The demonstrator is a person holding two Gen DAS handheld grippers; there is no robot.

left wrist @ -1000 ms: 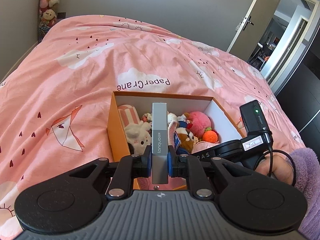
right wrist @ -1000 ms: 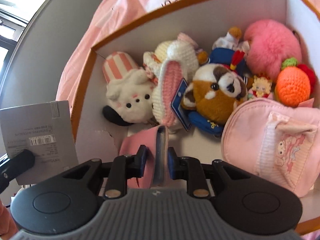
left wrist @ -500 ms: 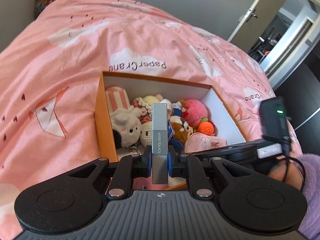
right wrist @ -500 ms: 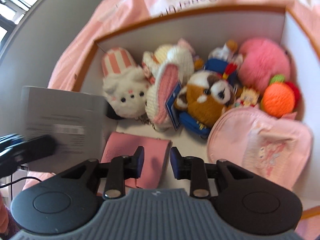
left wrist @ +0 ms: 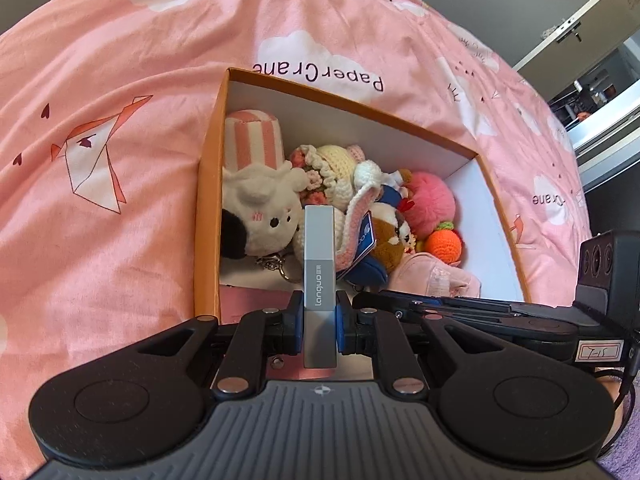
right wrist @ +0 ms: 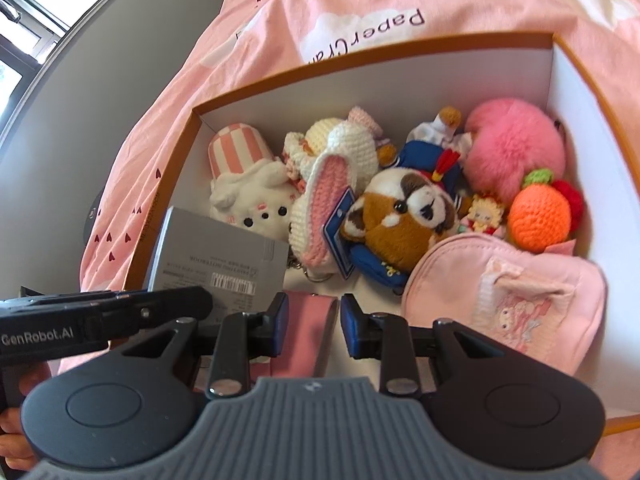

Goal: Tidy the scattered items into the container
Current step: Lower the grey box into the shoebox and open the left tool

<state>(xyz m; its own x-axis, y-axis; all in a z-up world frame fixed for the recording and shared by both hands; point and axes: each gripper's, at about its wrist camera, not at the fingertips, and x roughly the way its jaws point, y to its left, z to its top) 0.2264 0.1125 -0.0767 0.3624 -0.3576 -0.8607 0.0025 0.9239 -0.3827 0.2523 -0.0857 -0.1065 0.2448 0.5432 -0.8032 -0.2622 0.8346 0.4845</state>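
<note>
An orange box (left wrist: 208, 200) with white inner walls (right wrist: 400, 88) stands on the pink bedspread, holding several plush toys. My left gripper (left wrist: 319, 320) is shut on a thin grey notebook (left wrist: 319, 264), held edge-on over the box's near left corner. In the right wrist view the same notebook (right wrist: 224, 256) shows its barcoded face just inside the left wall. My right gripper (right wrist: 313, 320) is open above a pink wallet (right wrist: 308, 336) lying flat on the box floor; its pads do not touch it.
A white bunny plush (right wrist: 252, 200), a brown-and-white plush (right wrist: 400, 216), a pink pom-pom (right wrist: 516, 152), a crocheted orange (right wrist: 540, 216) and a pink pouch (right wrist: 504, 300) fill the box. The bedspread (left wrist: 100, 160) surrounds it. An open door (left wrist: 580, 28) is far right.
The right gripper's jaws opened and let go of the pink wallet, which now lies flat on the box floor. The left gripper came down and closer with the grey notebook, to the box's left wall.
</note>
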